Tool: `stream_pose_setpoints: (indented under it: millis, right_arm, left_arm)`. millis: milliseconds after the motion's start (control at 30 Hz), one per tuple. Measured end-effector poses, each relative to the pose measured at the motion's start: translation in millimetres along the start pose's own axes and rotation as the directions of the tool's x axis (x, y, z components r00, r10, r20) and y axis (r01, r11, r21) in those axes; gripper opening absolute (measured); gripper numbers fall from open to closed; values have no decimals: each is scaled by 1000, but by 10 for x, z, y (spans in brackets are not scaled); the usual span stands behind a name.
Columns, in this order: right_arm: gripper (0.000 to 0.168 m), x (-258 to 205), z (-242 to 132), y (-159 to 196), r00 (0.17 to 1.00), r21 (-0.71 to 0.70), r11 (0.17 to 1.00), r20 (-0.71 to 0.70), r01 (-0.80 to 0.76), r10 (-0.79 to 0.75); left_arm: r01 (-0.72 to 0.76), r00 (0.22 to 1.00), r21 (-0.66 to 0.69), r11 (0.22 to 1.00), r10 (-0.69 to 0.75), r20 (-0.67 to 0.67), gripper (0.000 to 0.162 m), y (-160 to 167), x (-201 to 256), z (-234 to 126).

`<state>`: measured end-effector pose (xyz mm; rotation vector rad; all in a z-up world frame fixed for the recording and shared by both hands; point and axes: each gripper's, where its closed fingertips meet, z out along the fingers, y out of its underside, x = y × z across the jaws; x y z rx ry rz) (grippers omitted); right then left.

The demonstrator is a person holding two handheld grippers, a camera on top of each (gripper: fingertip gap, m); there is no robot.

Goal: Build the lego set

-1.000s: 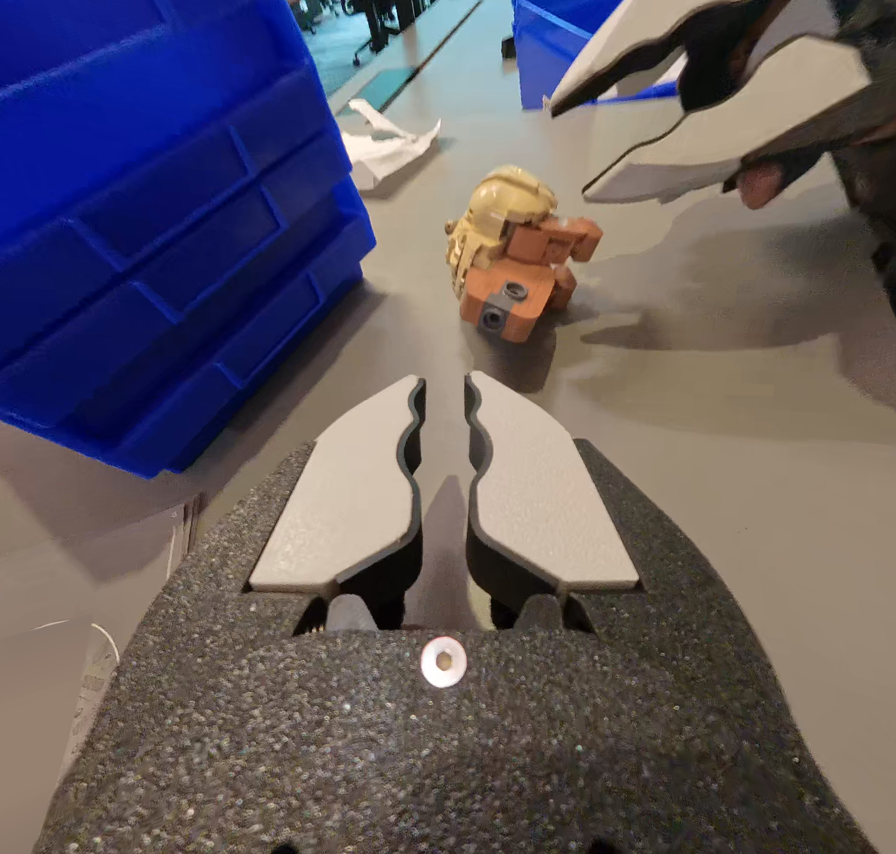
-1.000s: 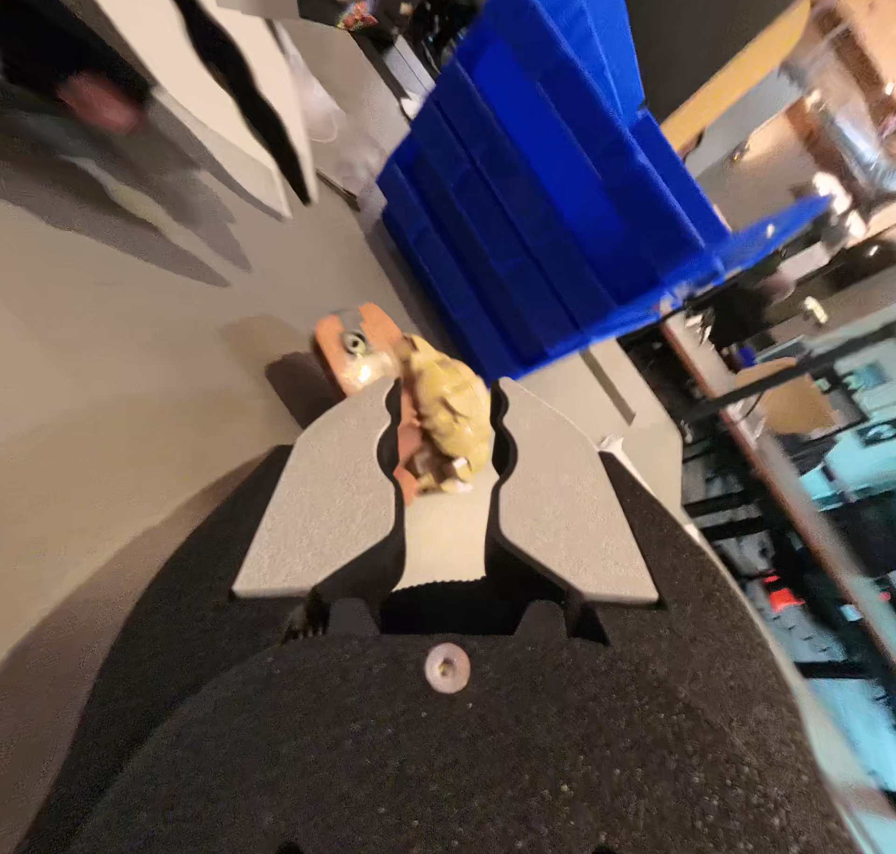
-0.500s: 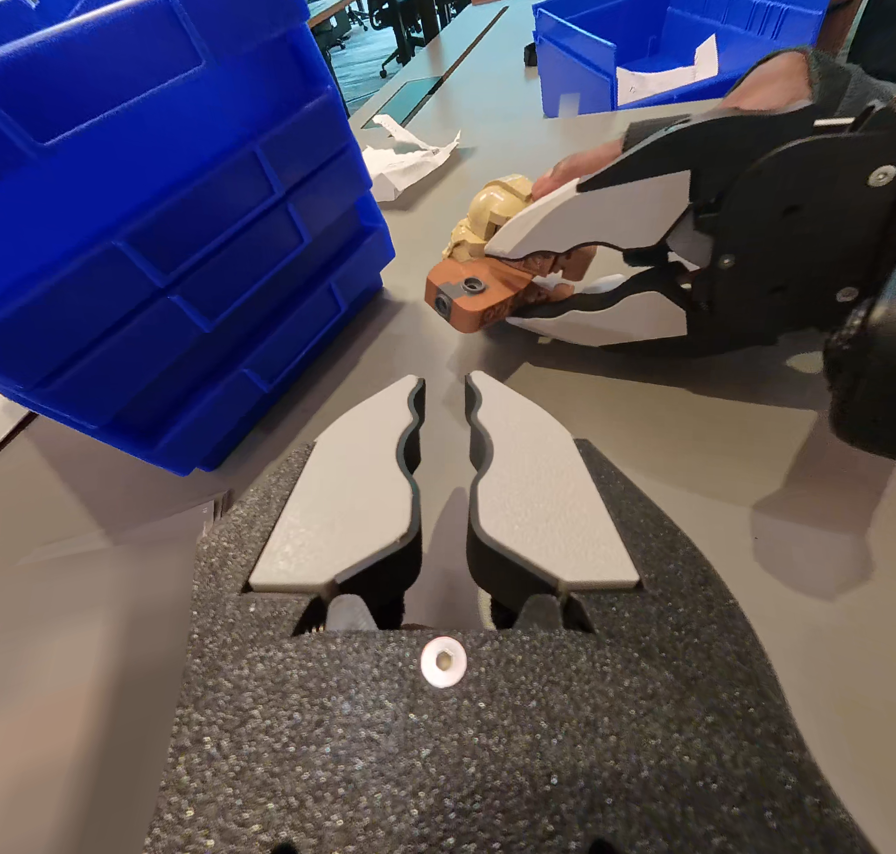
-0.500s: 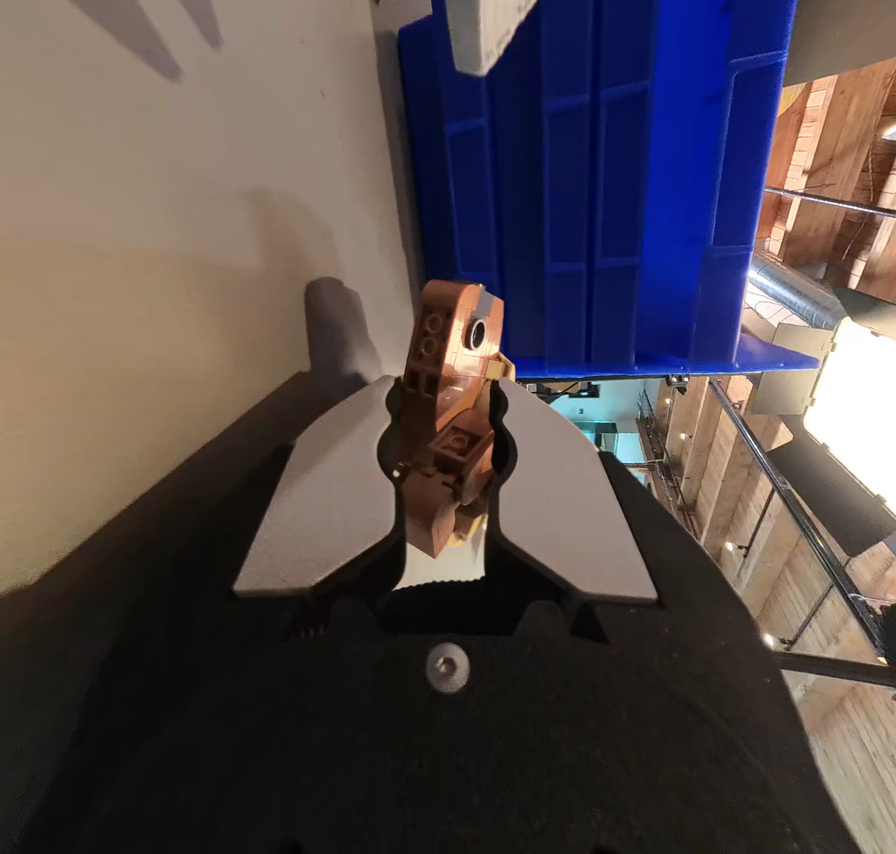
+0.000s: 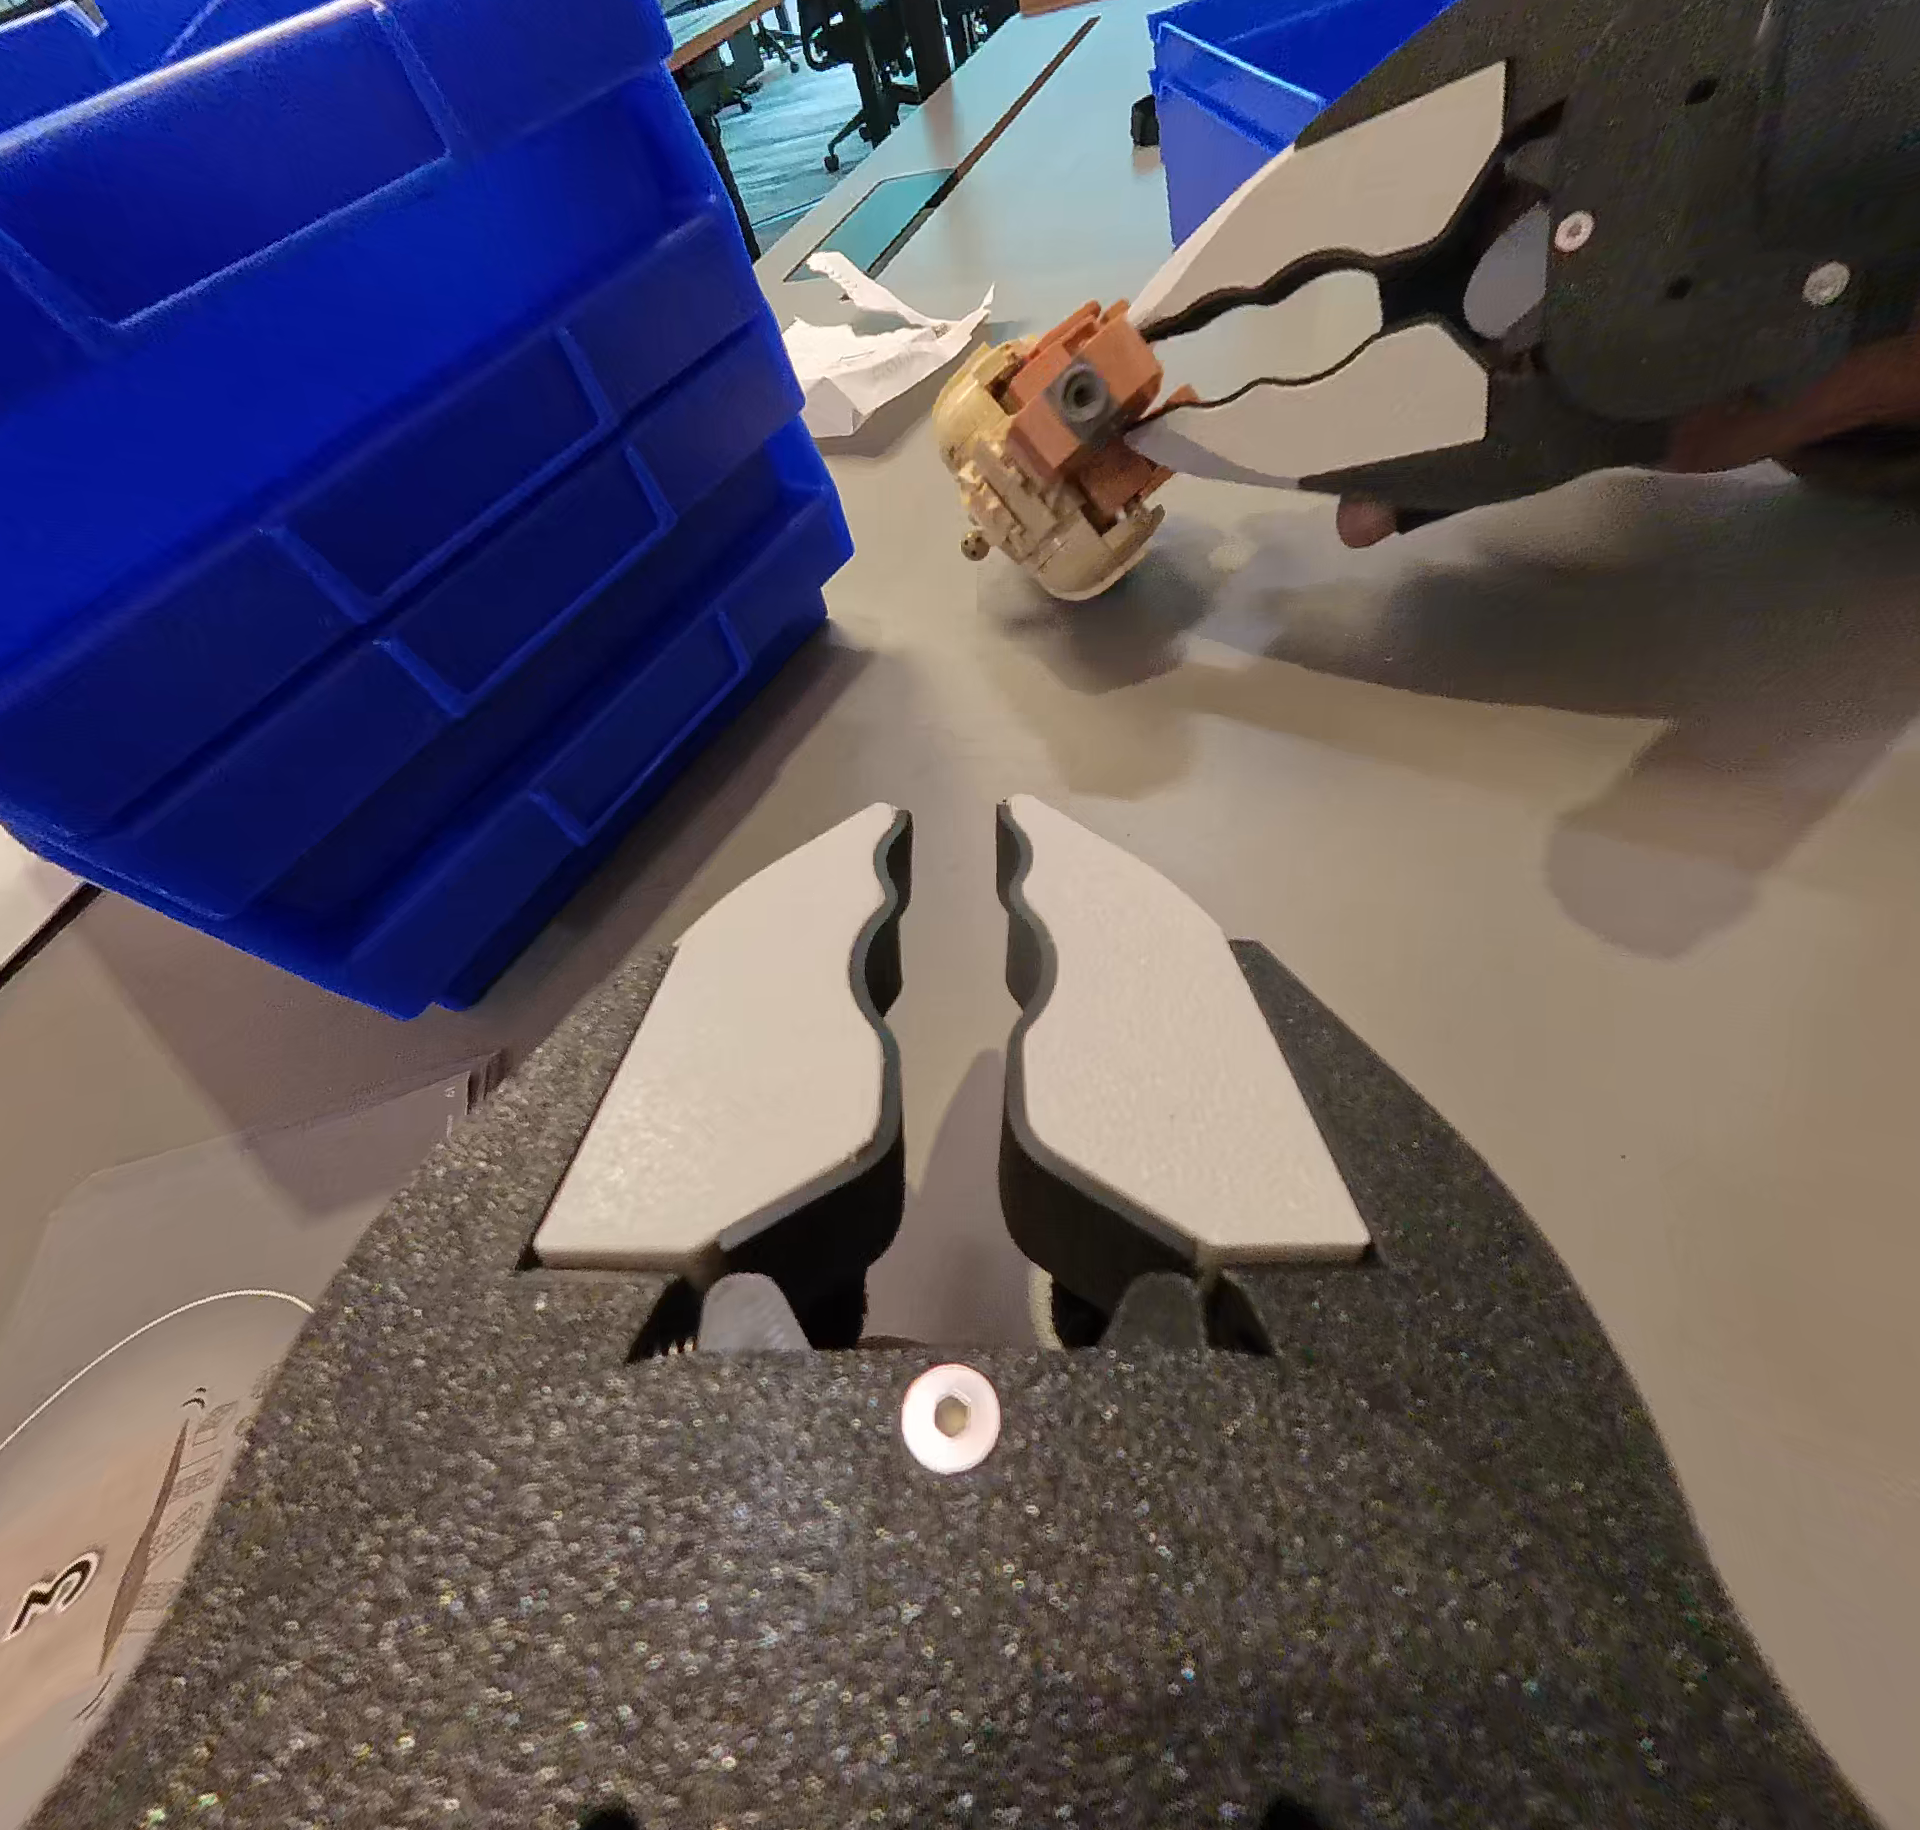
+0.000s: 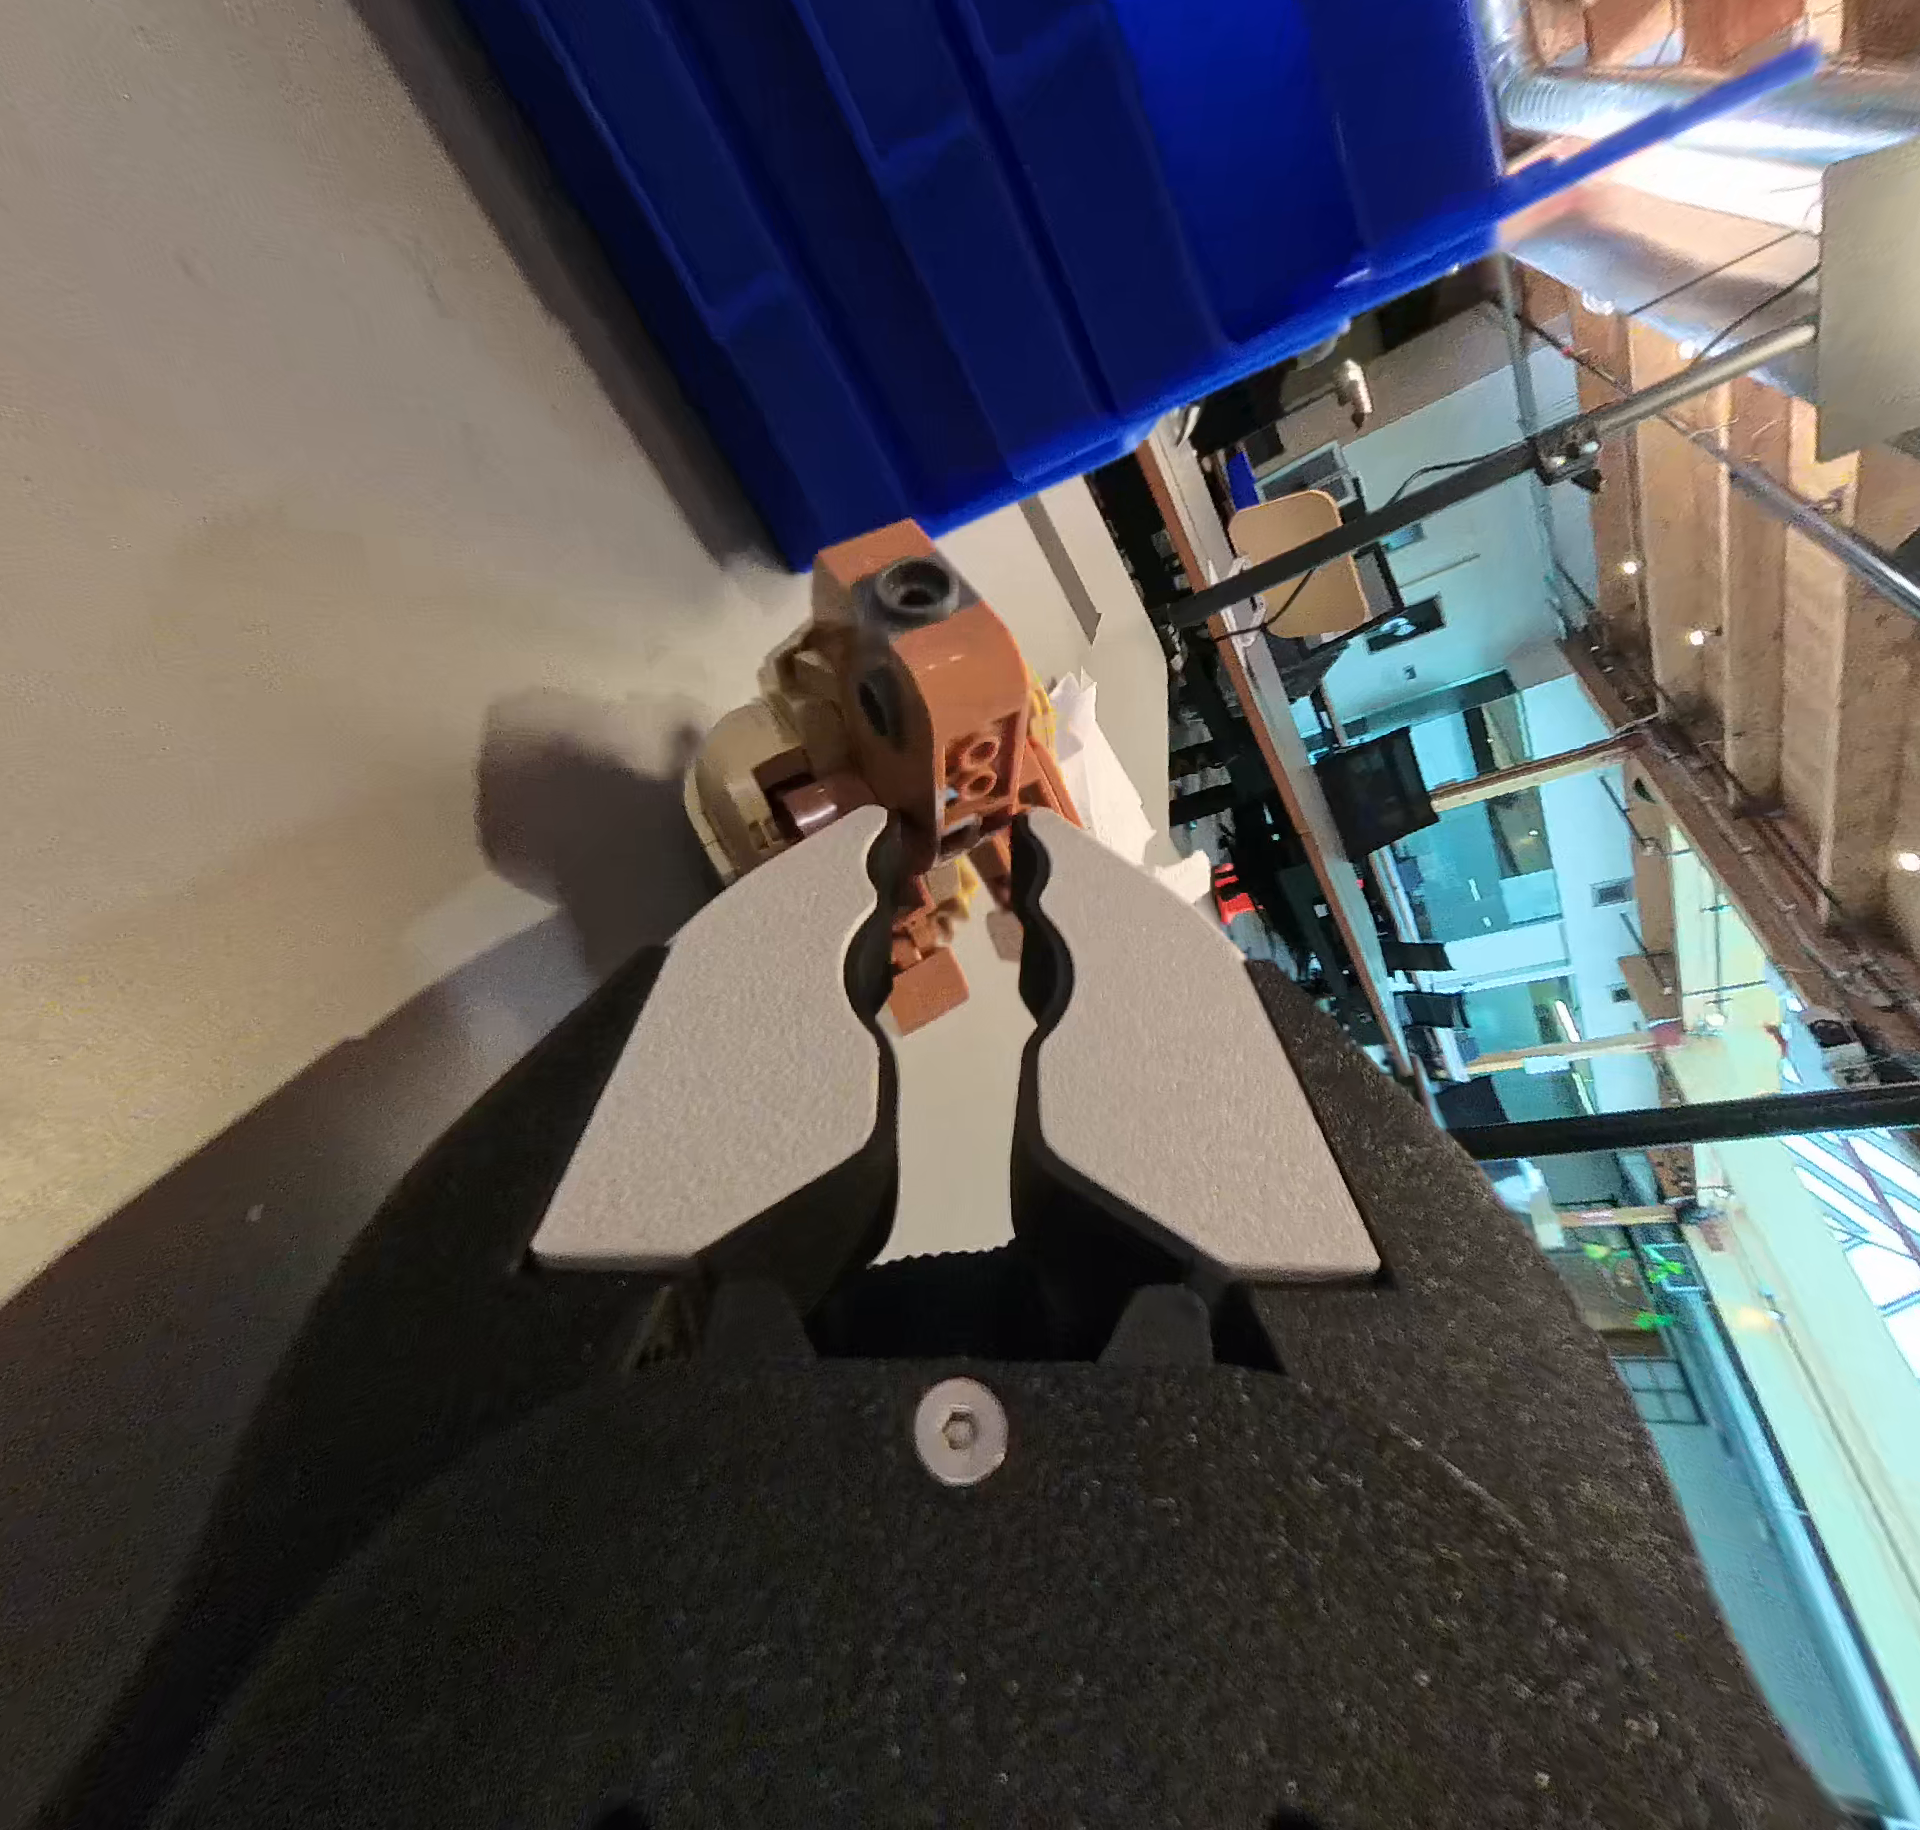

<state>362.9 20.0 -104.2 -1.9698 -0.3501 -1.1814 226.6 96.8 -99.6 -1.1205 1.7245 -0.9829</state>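
Since a moment ago the right hand-held gripper (image 5: 1148,388) has tipped the lego model (image 5: 1049,461) tan-side down onto the counter (image 5: 1351,949), pinching its brown end. The left hand-held gripper (image 5: 953,824), narrowly parted and empty, points at twelve o'clock; blue bins (image 5: 395,492) sit at ten.

Grey matte surface (image 5: 1351,949), evenly lit. Behind: rows of desks (image 5: 727,9) with dark rolling chairs (image 5: 873,45). Right wrist view: exposed wooden ceiling beams (image 6: 1704,118), metal duct (image 6: 1621,107).

Grey worktop (image 5: 1299,845): stacked blue bins (image 5: 395,492) at left, crumpled white paper (image 5: 883,346) behind, printed sheet (image 5: 135,1365) at near-left edge, another blue bin (image 5: 1247,107) far right.
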Motion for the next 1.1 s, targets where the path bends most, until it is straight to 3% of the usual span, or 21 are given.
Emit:
stream_pose_setpoints:
  millis: [267, 1100]
  right_arm:
    - [22, 21, -2, 43, 998, 28, 999, 42, -43, 42]
    - [23, -187, -194, -271, 991, 161, 986, 130, -46, 25]
  left_arm:
    - [6, 1000, -5, 1000, -6, -2, 15, 18, -6, 7]
    - [3, 1000, -11, 1000, -3, -3, 15, 31, 0, 10]
